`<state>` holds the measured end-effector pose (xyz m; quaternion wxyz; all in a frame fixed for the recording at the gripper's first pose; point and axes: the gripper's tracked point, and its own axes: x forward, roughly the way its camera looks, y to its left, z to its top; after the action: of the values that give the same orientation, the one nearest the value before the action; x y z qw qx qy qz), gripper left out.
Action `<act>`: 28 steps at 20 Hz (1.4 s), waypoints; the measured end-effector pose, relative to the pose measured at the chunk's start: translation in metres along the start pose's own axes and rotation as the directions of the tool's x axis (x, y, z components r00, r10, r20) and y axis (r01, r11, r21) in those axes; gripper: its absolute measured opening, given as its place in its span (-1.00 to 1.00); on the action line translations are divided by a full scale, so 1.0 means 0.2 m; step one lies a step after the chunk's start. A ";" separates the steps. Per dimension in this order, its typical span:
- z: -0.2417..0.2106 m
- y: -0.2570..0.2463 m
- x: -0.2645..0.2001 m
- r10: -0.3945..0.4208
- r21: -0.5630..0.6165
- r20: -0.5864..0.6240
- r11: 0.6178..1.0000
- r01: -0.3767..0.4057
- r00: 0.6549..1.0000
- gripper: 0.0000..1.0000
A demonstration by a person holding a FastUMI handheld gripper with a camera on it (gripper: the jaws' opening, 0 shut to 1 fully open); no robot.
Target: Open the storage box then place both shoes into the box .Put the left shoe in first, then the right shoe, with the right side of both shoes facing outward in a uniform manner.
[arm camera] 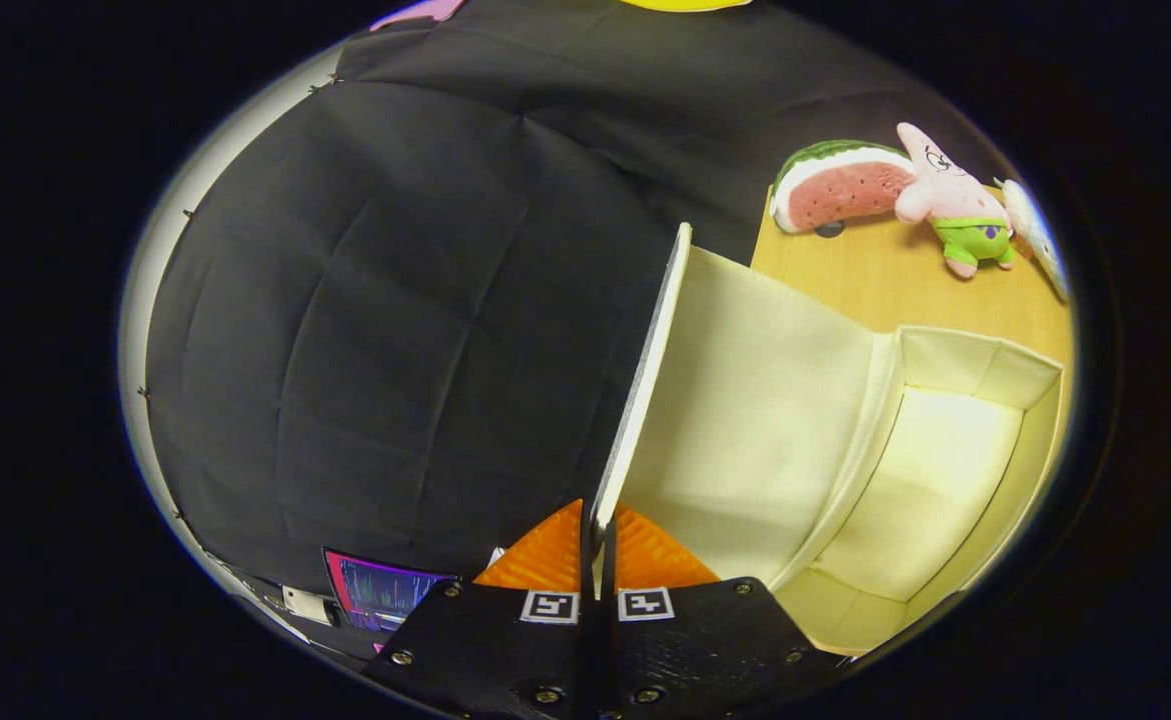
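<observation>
Gripper view, tilted hard to one side: the gripper (600,545) has its two fingers (545,555) squeezed together on the edge of the storage box lid (645,380), which stands raised on its hinge, thin edge toward the camera, cream lining facing the box. The storage box (1030,385) lies open just beyond the lid, a pale cream fabric bin with soft walls and a bare padded floor. It sits on a light wooden table (875,280).

At the far end of that table, well apart from the box, lie three plush toys: a watermelon-slice plush (840,190), a pink starfish plush in green shorts (950,200) touching it, and a pale plush (1035,240) just beside the starfish, too cut off to name.

Behind the lid hangs the booth's black cloth wall (395,300), creased in panels and pinned along a pale frame (150,290). Low down near the fingers glows a small screen (385,590).
</observation>
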<state>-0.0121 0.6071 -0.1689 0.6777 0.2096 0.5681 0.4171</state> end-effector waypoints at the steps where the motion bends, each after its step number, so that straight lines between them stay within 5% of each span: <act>1: -0.01 0.01 0.07 -0.018 0.003 -0.008 1.000 0.018 1.000 -0.99; 14: -0.17 -0.36 0.76 -0.311 -0.049 -0.111 0.950 0.307 0.944 -0.90; 19: -0.15 -0.36 0.73 -0.361 -0.141 -0.106 0.928 0.345 0.927 -0.47; 28: -0.01 -0.31 0.15 -0.345 -0.294 0.037 0.893 0.340 0.938 -0.33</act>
<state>0.0069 0.5967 -0.2340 0.7595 -0.0010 0.5329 0.3731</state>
